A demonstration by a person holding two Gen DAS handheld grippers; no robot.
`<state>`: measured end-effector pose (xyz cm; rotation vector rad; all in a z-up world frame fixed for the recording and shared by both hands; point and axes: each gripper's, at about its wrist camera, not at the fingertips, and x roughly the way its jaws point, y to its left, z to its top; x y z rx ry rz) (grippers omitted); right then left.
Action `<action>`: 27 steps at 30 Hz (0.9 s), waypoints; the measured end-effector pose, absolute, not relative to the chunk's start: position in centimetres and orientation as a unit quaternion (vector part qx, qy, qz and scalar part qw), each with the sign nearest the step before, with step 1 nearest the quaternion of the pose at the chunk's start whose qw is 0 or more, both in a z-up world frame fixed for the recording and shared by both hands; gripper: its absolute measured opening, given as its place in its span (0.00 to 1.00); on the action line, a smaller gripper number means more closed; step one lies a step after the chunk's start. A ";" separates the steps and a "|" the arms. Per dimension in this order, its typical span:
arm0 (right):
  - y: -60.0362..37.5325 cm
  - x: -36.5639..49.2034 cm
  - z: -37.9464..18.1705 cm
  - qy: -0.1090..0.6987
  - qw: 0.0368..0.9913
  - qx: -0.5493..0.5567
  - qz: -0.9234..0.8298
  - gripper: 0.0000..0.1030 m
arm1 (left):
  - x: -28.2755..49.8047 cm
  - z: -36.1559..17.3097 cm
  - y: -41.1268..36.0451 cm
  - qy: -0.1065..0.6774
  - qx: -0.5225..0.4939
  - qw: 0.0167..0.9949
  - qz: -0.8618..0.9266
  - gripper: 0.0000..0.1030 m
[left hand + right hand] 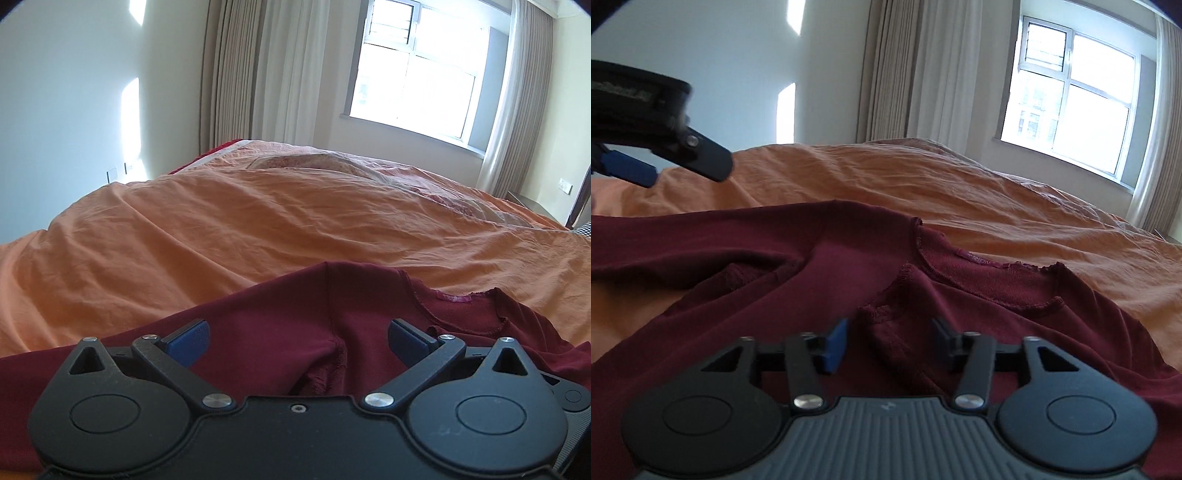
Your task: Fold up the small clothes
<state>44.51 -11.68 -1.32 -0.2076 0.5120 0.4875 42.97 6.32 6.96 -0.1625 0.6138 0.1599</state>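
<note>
A dark red long-sleeved top (280, 317) lies spread on an orange bedspread (221, 221), neckline and pink label (452, 298) toward the far side. My left gripper (299, 341) is open, its blue pads wide apart just above the top near a folded sleeve seam. In the right wrist view the top (960, 295) fills the foreground. My right gripper (890, 343) is open, its jaws standing either side of a bunched sleeve cuff (882, 321) without closing on it. The left gripper (646, 162) shows at the upper left, above the left sleeve.
The orange bedspread (923, 192) covers a wide bed with a patterned pillow (306, 162) at the far end. Curtains (255, 70) and a bright window (413, 66) stand behind the bed. A dark nightstand (532, 203) is at the far right.
</note>
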 end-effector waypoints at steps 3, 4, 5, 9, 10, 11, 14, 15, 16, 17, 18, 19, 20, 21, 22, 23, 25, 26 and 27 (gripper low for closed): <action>-14.3 42.3 -0.1 0.231 0.935 -0.102 0.249 0.89 | 43.8 6.0 4.7 0.304 -0.083 0.947 0.058 0.99; -15.4 41.5 0.1 0.224 0.937 -0.103 0.248 0.95 | 44.1 5.6 4.0 0.305 -0.081 0.948 0.048 0.99; -16.7 40.7 0.4 0.218 0.940 -0.106 0.241 0.96 | 44.4 5.2 3.3 0.306 -0.079 0.948 0.039 0.99; -21.0 37.4 0.2 0.173 0.955 -0.162 0.178 1.00 | 45.7 2.8 -0.4 0.314 -0.058 0.948 0.001 1.00; -22.0 36.7 -0.2 0.163 0.957 -0.184 0.151 1.00 | 46.1 2.2 -1.2 0.316 -0.054 0.947 -0.004 1.00; -23.0 36.1 -0.7 0.160 0.958 -0.200 0.126 1.00 | 46.4 1.6 -2.0 0.318 -0.052 0.946 -0.006 1.00; -26.5 34.9 -1.7 0.167 0.964 -0.202 0.046 1.00 | 47.4 -0.2 -3.6 0.325 -0.045 0.945 -0.005 1.00; -27.7 34.9 -2.0 0.173 0.966 -0.192 0.019 1.00 | 47.7 -0.7 -3.8 0.328 -0.045 0.944 0.000 1.00; -29.0 35.1 -2.3 0.185 0.966 -0.178 -0.012 1.00 | 47.8 -1.2 -3.9 0.332 -0.047 0.942 0.005 1.00; -30.2 35.5 -2.6 0.201 0.965 -0.163 -0.036 1.00 | 47.9 -1.7 -3.9 0.335 -0.049 0.941 0.012 1.00; -31.2 36.0 -2.7 0.214 0.964 -0.146 -0.055 1.00 | 48.1 -2.3 -3.7 0.341 -0.048 0.939 0.023 1.00; -32.0 36.4 -2.7 0.222 0.965 -0.125 -0.065 0.99 | 48.1 -2.7 -3.5 0.345 -0.048 0.937 0.031 1.00; -32.8 36.8 -2.6 0.222 0.967 -0.107 -0.069 0.98 | 48.1 -3.1 -3.2 0.343 -0.049 0.937 0.033 1.00; -33.3 37.2 -2.6 0.220 0.968 -0.098 -0.073 0.94 | 48.0 -3.3 -2.9 0.339 -0.055 0.939 0.030 1.00; -33.6 37.7 -2.8 0.221 0.967 -0.097 -0.079 0.90 | 47.8 -3.5 -2.8 0.336 -0.062 0.939 0.029 1.00; -33.7 38.4 -3.2 0.229 0.965 -0.098 -0.086 0.88 | 47.7 -3.7 -2.6 0.333 -0.067 0.940 0.029 1.00; -33.8 39.6 -4.1 0.241 0.962 -0.091 -0.086 0.76 | 47.6 -4.2 -2.7 0.327 -0.066 0.942 0.029 1.00; -33.8 39.9 -4.4 0.243 0.962 -0.088 -0.087 0.75 | 47.6 -4.5 -2.8 0.324 -0.063 0.943 0.030 1.00; -33.7 40.4 -4.8 0.245 0.962 -0.085 -0.088 0.74 | 47.5 -4.8 -3.0 0.321 -0.057 0.945 0.032 1.00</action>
